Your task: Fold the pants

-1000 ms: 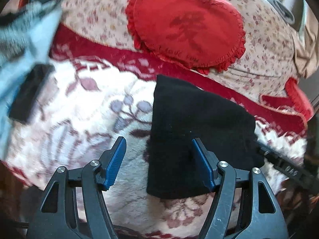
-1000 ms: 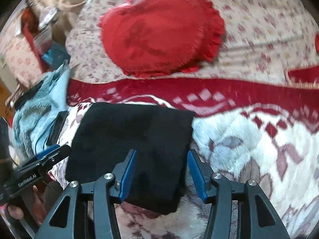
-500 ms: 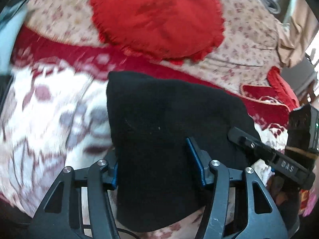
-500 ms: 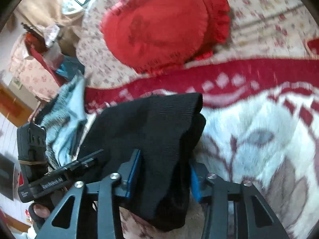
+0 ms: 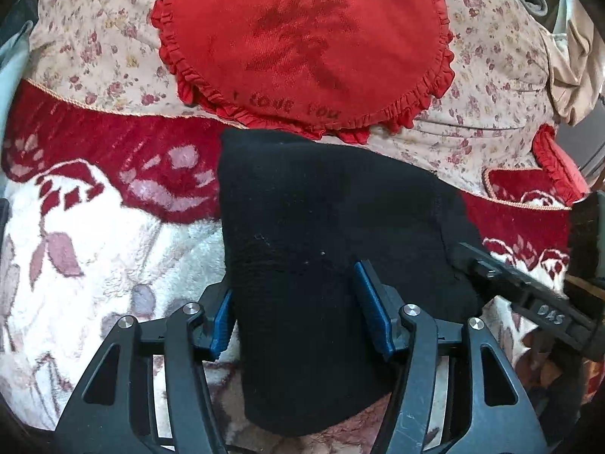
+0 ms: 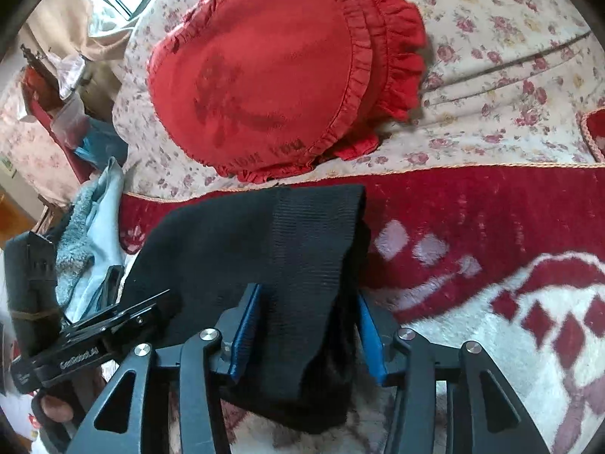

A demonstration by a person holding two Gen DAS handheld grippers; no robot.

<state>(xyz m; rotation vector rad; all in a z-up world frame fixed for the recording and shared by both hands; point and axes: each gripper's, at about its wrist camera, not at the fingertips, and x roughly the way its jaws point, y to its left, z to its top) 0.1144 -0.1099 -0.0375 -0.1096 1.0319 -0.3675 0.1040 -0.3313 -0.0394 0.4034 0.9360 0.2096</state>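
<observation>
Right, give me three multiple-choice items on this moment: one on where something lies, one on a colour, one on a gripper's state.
1. Where does the red heart-shaped cushion lie relative to the black pants?
A. Beyond them, on the floral cover
B. Underneath them
C. Inside the left gripper

2. What colour are the pads on the gripper fingers?
A. Yellow
B. Blue
C. White

3. What is the right gripper doing?
A. Hanging open above bare blanket
B. Closed on the cushion
C. Closed around a bunched fold of the pants

Answers:
1. A: the cushion rests on the floral cover past the far edge of the pants.
2. B: blue pads show on both the right gripper and the left gripper.
3. C: black fabric fills the gap between its pads, pinched and lifted off the blanket.
</observation>
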